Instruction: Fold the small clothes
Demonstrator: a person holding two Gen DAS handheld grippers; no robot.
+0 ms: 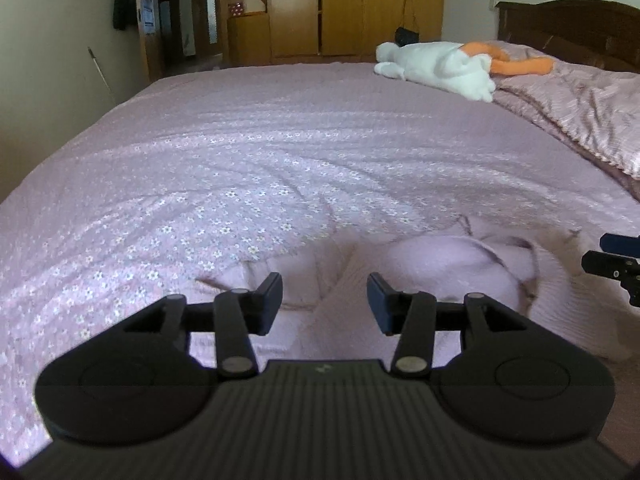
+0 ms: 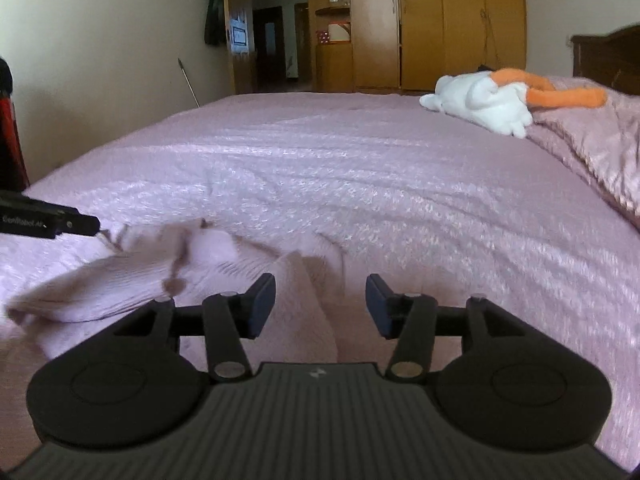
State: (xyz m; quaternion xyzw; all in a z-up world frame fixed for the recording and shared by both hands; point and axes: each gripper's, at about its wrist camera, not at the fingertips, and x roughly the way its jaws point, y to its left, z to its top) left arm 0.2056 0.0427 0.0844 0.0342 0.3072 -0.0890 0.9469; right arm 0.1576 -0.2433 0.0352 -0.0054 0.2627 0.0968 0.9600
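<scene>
Pale pink knitwear, a small sweater [image 1: 440, 280], lies rumpled at the near edge of the bed [image 1: 280, 152], likely soft and light. Left gripper [image 1: 325, 300] and right gripper [image 2: 321, 302] hover, jaws released; its ribbed hem looks the best hold.

Soft daylight, dim walls, sheen on bedspread [image 1: 248, 152]; fisheye bends edges, near knit garment [image 2: 120, 276] blurry w/ motion.
</scene>
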